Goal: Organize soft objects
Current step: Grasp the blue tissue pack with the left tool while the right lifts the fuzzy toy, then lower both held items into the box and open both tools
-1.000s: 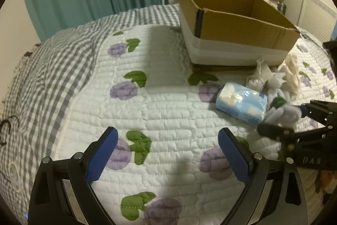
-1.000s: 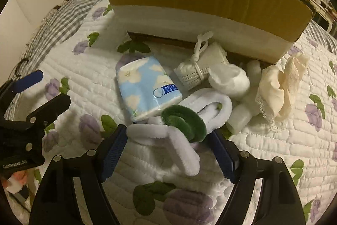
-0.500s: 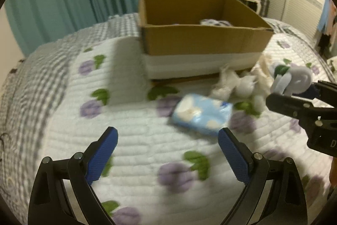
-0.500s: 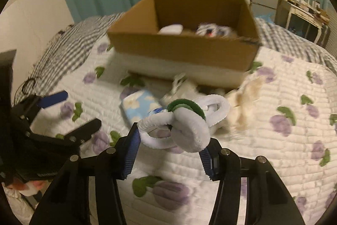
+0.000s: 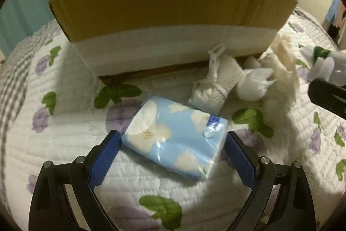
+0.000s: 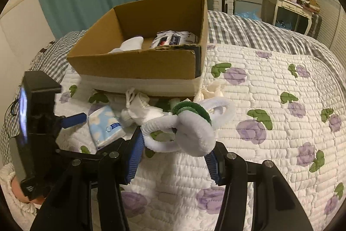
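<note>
1. Two grippers work over a quilt (image 5: 64,144) beside a cardboard box (image 5: 168,5).
2. The left gripper (image 5: 173,157) points steeply down at a blue tissue pack (image 5: 175,138) that lies flat on the quilt, near the box front.
3. Its jaws stand wide apart, one blue pad on each side of the pack; the pads are very close to it, but I see no squeeze.
4. The right gripper (image 6: 176,153) is raised above the quilt and tilts down toward the box.
5. Its pads are clamped on a fuzzy white and green hair tie bundle (image 6: 188,122), which hangs clear of the quilt.
6. A white pouch (image 5: 216,83) and cream cloth (image 5: 283,62) lie on the quilt just in front of the box.
7. Inside the box lie a white sock (image 6: 129,46) and a printed packet (image 6: 175,38).
</note>
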Demonstrator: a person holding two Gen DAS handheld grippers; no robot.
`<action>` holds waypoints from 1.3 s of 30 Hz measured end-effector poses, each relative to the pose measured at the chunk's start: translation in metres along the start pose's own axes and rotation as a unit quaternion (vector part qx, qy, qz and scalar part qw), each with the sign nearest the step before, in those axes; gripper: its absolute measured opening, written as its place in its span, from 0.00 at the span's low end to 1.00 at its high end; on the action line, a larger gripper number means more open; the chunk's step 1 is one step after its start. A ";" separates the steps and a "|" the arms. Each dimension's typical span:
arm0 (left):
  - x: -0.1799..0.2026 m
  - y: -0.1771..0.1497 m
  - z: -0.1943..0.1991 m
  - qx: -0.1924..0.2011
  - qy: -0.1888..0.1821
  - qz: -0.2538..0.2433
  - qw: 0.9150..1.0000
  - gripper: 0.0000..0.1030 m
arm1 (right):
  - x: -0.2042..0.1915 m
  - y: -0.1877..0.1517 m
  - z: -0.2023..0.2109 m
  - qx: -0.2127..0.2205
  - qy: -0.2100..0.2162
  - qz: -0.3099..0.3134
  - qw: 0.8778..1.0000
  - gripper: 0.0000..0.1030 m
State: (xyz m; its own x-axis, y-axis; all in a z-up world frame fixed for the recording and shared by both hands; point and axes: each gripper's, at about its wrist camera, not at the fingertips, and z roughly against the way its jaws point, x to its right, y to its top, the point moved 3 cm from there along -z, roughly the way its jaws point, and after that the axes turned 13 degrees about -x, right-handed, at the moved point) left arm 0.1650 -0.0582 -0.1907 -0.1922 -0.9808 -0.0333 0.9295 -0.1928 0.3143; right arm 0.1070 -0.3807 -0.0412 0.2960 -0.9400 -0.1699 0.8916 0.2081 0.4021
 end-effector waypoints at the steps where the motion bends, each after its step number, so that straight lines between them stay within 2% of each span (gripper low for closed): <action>1: -0.001 0.001 -0.002 -0.002 -0.006 0.002 1.000 0.94 | 0.000 0.000 -0.002 -0.001 0.001 0.000 1.000 0.50; 4: -0.004 0.004 -0.001 0.000 -0.023 0.006 1.000 0.91 | 0.002 0.000 -0.007 -0.004 0.003 -0.002 1.000 0.50; 5: -0.004 0.004 0.001 0.004 -0.028 0.004 1.000 0.83 | 0.002 0.000 -0.008 -0.006 0.004 -0.002 1.000 0.50; 12: -0.001 -0.004 0.030 0.032 -0.015 -0.013 0.999 0.82 | -0.005 -0.002 0.002 0.000 0.000 0.007 1.000 0.50; 18: -0.002 -0.015 0.083 0.071 -0.007 -0.007 0.997 0.82 | -0.014 -0.003 0.032 0.016 0.003 0.012 1.000 0.50; 25: -0.002 -0.019 0.154 0.137 0.014 -0.006 0.991 0.82 | -0.029 0.000 0.083 0.049 -0.003 0.022 0.999 0.50; 32: -0.011 -0.001 0.204 0.185 0.045 -0.006 0.982 0.82 | -0.048 0.014 0.131 0.084 -0.038 0.055 0.994 0.50; 39: -0.017 0.035 0.217 0.214 0.055 0.000 0.975 0.82 | -0.055 0.053 0.153 0.114 -0.055 0.071 0.989 0.50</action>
State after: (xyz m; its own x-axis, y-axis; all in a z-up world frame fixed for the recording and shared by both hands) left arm 0.1324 -0.0423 0.0272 -0.1352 -0.9825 -0.1280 0.7081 -0.1862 0.6811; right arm 0.0856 -0.3594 0.1273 0.3614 -0.9324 -0.0034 0.7400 0.2847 0.6093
